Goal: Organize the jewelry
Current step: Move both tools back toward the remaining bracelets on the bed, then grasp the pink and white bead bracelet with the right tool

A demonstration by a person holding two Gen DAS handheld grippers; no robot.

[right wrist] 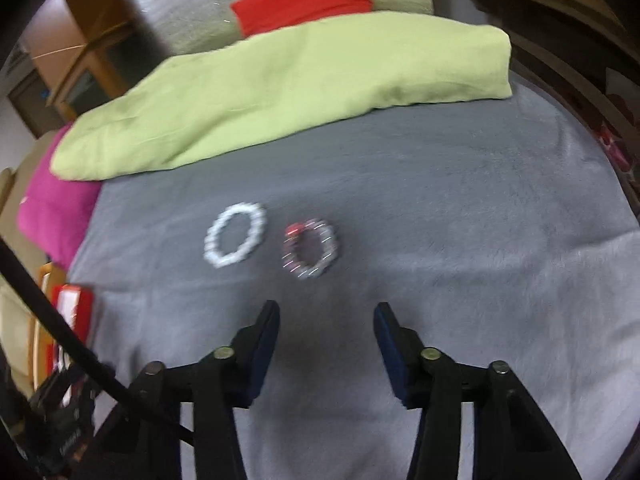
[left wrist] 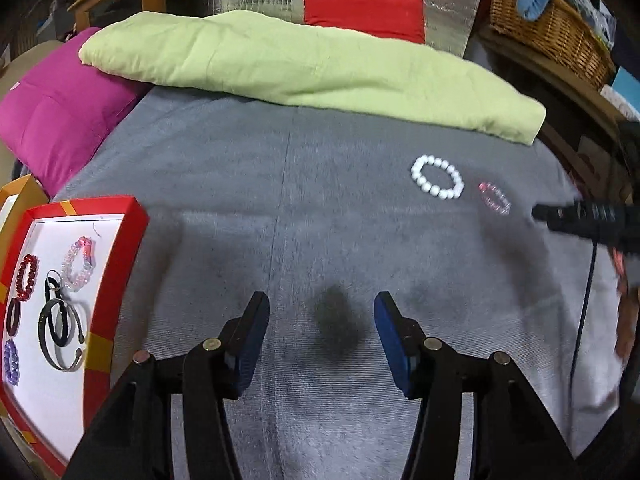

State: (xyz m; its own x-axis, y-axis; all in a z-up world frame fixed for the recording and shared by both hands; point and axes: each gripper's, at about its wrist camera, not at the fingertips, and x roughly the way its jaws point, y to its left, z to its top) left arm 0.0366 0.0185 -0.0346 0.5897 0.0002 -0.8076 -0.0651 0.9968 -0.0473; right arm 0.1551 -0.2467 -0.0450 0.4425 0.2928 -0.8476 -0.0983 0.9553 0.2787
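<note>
Mid-sort. Red-rimmed tray [left wrist: 124,240] at near left already holds several bracelets and bands. Two pieces are not yet in it, both lying out on the grey blanket [left wrist: 280,200]: white bead bracelet [right wrist: 235,239] and, just to its right without touching, pink crystal bracelet [right wrist: 311,249].

My right gripper [right wrist: 326,344] has its jaws apart, nothing between them, hovering just near-side of the pink crystal bracelet. My left gripper [left wrist: 322,338] is also spread and empty, over bare blanket close to the tray, well apart from both loose pieces.

Step in hand, as I read it: right side going for the pink one. Next move calls for dropping the fingers across one side of the loop and closing on the beads, not the plush. The pile could snag a pad. Right view is blurred, so fine alignment is unclear.

Surface is soft and fuzzy, probably a bed. Green folded cover [left wrist: 304,64] lies across the far side, magenta pillow [left wrist: 64,112] far left, red cushion [left wrist: 364,14] behind, wicker basket [left wrist: 548,28] far right.
</note>
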